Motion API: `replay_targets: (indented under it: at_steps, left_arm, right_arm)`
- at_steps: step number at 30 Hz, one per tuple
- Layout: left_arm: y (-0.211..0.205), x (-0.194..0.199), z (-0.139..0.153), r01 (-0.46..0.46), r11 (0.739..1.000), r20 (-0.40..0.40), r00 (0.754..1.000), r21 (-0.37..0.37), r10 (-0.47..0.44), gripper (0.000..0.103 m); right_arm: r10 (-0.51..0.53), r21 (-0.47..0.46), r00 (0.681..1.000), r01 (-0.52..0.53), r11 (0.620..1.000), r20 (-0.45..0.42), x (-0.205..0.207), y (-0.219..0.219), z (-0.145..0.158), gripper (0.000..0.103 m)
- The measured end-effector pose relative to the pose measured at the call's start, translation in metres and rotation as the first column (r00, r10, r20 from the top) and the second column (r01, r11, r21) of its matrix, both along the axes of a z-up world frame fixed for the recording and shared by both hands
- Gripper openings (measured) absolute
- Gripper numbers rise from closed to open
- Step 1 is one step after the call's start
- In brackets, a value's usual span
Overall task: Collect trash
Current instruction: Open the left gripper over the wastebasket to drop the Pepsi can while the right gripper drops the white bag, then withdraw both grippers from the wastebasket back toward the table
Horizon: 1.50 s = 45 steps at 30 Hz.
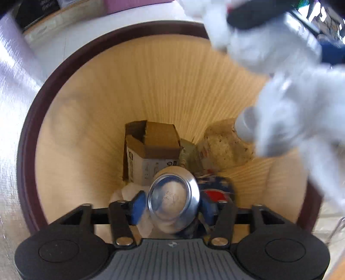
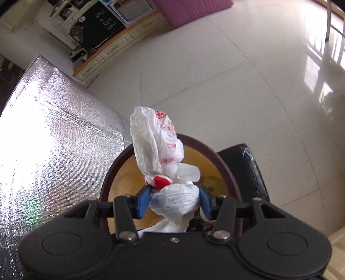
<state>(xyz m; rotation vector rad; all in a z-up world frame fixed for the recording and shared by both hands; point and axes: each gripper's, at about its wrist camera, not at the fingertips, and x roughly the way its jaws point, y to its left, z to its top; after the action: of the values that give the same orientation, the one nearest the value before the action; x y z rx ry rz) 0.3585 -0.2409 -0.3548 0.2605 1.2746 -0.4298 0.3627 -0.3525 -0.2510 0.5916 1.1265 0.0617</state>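
Observation:
My left gripper [image 1: 172, 206] points down into a round waste bin with a dark brown rim [image 1: 64, 71] and a pale ribbed inside. A silver drink can [image 1: 173, 196] sits bottom-up between its blue pads [image 1: 138, 204], with a thin gap at each side, so the jaws stand open. On the bin's floor lie a torn cardboard box [image 1: 151, 150] and crumpled stained paper [image 1: 224, 142]. My right gripper [image 2: 174, 200] is shut on a knotted white plastic bag [image 2: 159, 146] with red print, over the bin's rim [image 2: 107, 178]. That bag [image 1: 280, 97] shows blurred at the left view's upper right.
A silver foil-covered surface [image 2: 54, 129] lies left of the bin. A black padded object [image 2: 243, 172] stands at its right. Beyond is a glossy white tiled floor [image 2: 215, 75], a low cream cabinet [image 2: 112, 49] and a pink mat [image 2: 189, 10].

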Motion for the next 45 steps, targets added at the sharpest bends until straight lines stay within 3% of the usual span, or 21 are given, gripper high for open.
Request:
replay_targets:
  at_steps: [1, 7, 9, 11, 20, 28, 37, 45]
  left_arm:
    - [0.003, -0.002, 0.005, -0.011, 1.000, 0.006, 1.000, -0.011, 0.011, 0.073]
    - [0.011, -0.022, 0.036, -0.001, 0.997, 0.055, 0.998, -0.075, 0.005, 0.078]
    - [0.012, -0.027, 0.045, -0.003, 0.996, 0.067, 0.998, -0.092, 0.009, 0.080]
    - [0.013, -0.030, 0.051, -0.003, 0.995, 0.075, 0.997, -0.100, 0.011, 0.082]
    - [0.017, -0.038, 0.061, -0.022, 0.993, 0.086, 0.996, -0.114, 0.032, 0.085]
    - [0.028, -0.040, 0.087, -0.071, 0.987, 0.094, 0.992, -0.145, 0.085, 0.094]
    - [0.042, -0.052, 0.127, -0.107, 0.979, 0.119, 0.985, -0.172, 0.128, 0.103]
    - [0.052, -0.070, 0.162, -0.107, 0.976, 0.160, 0.977, -0.191, 0.139, 0.103]
  right_arm:
    - [-0.013, 0.009, 1.000, 0.013, 1.000, -0.012, 0.001, 0.001, -0.003, 0.050]
    - [-0.058, 0.026, 0.994, 0.061, 0.998, -0.093, 0.011, 0.008, -0.024, 0.052]
    - [-0.074, 0.011, 0.989, 0.076, 0.997, -0.130, 0.013, 0.008, -0.029, 0.059]
    - [-0.093, -0.001, 0.983, 0.094, 0.996, -0.156, 0.012, 0.007, -0.031, 0.075]
    - [-0.077, -0.020, 0.985, 0.074, 0.997, -0.157, 0.001, -0.001, -0.023, 0.074]
    - [-0.008, -0.051, 0.994, 0.003, 0.999, -0.113, -0.017, 0.004, 0.004, 0.075]
    - [0.039, -0.116, 0.999, -0.039, 0.993, -0.004, -0.047, 0.004, 0.054, 0.077]
    - [0.059, -0.174, 0.995, -0.043, 0.984, 0.083, -0.085, 0.003, 0.098, 0.090]
